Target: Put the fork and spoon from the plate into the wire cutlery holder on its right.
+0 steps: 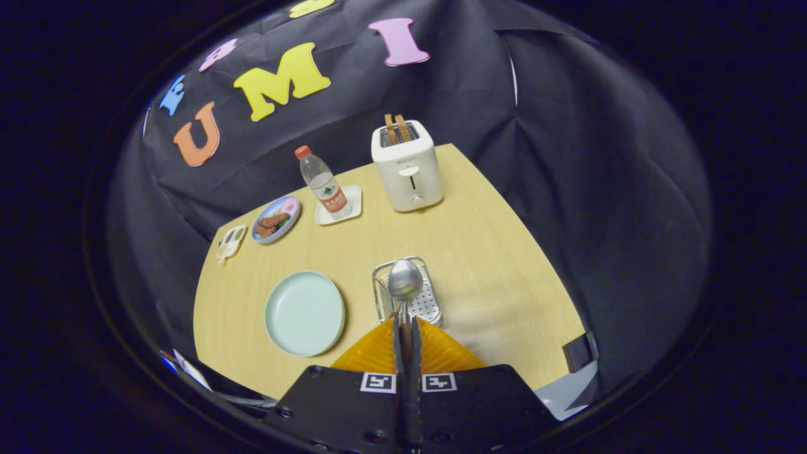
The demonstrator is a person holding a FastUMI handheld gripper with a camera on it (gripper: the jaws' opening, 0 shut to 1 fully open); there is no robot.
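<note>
Spoon (405, 279), polished metal with an oval bowl, is clamped by its handle between the closed tongs (406, 323). Its bowl hangs over the wire cutlery holder (381, 296) just ahead; the round pale plate (304, 313) lies left on the wood-grain desk (498, 265).

Glossy metal spoon (405, 279), wire holder (407, 295) — matt wood-grain table (492, 252).

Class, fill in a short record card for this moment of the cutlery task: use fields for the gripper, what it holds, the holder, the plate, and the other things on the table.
gripper: gripper, jaws closed on the spoon's handle
spoon: spoon, bowl up, over the wire cutlery holder
holder: wire cutlery holder, just ahead of the jaws, right of the plate
plate: plate, nothing on it
beyond: toaster, water bottle, food dish
</note>
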